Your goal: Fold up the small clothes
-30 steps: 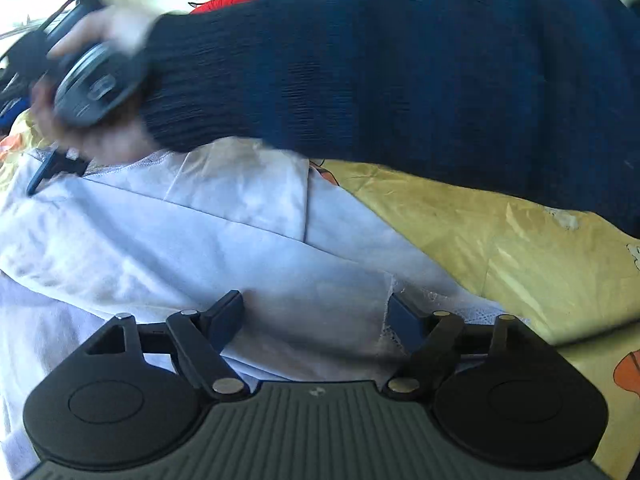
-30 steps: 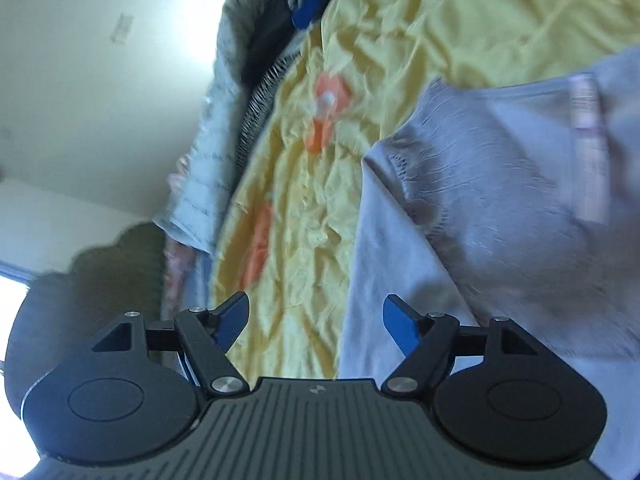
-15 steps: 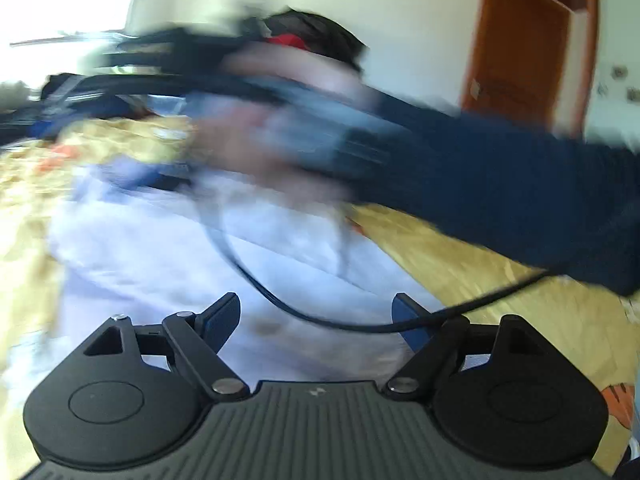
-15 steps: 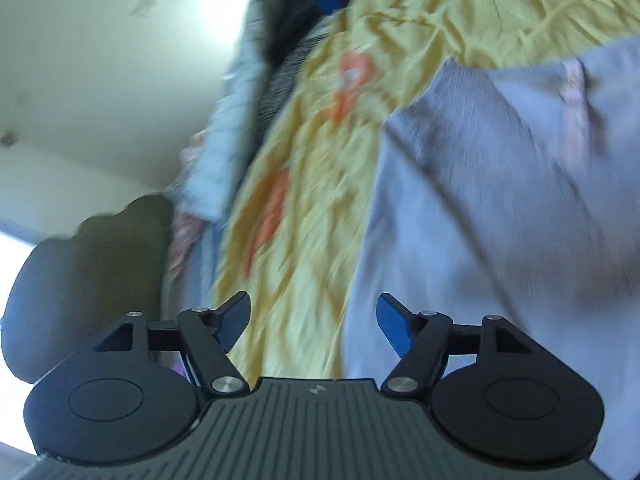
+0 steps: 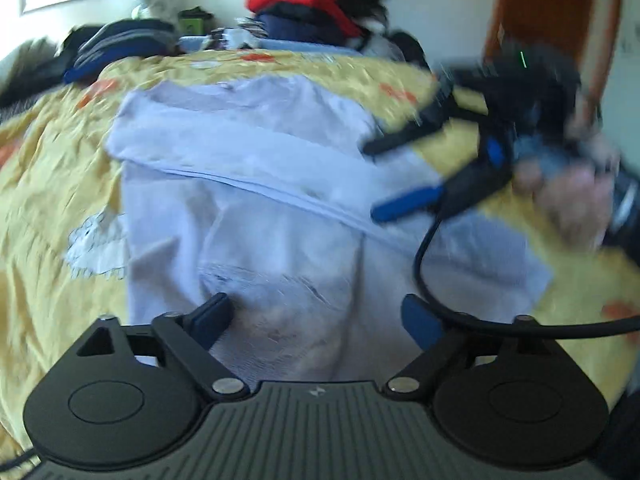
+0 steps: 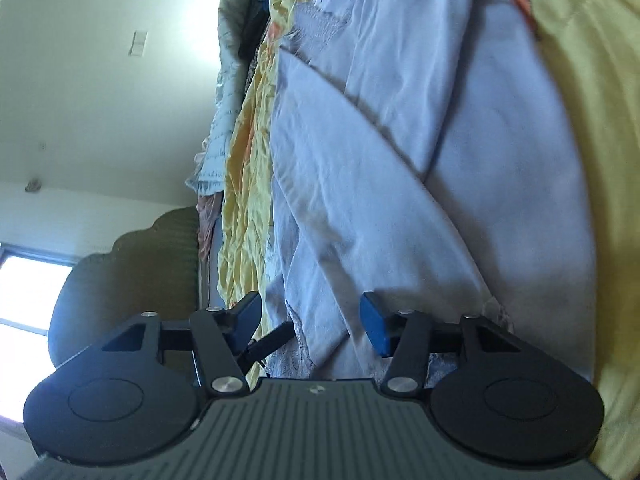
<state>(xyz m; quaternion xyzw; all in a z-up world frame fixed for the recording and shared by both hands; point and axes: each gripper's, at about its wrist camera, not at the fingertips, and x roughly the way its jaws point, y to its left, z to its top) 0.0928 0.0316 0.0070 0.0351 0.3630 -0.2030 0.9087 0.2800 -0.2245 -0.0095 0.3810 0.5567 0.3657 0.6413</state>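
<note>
A pale lilac garment [image 5: 260, 152] lies spread on the yellow bedsheet [image 5: 48, 200], with one part folded over along a slanting crease. My left gripper [image 5: 316, 316] hovers over its near end, jaws opening wide and nothing clamped between them. A hand holds my right gripper [image 5: 372, 180] at the garment's right edge, its blue-tipped fingers [image 5: 404, 204] apart. In the right wrist view, rolled sideways, the garment [image 6: 400, 160] fills the middle. There the right gripper [image 6: 310, 316] is closing, with cloth showing between the fingers but the pads not pressing on it.
A heap of red, dark and blue clothes [image 5: 312, 4] sits at the bed's far end, with striped dark clothes [image 5: 120, 48] at the far left. A black cable [image 5: 424, 264] hangs across my left gripper's right finger. A brown door [image 5: 548, 20] stands at the right; a headboard [image 6: 132, 272] stands beside the bed.
The right hand and its dark sleeve swept from the left across to the right side of the garment. The left view now takes in the whole garment. The right jaws narrowed and the left widened.
</note>
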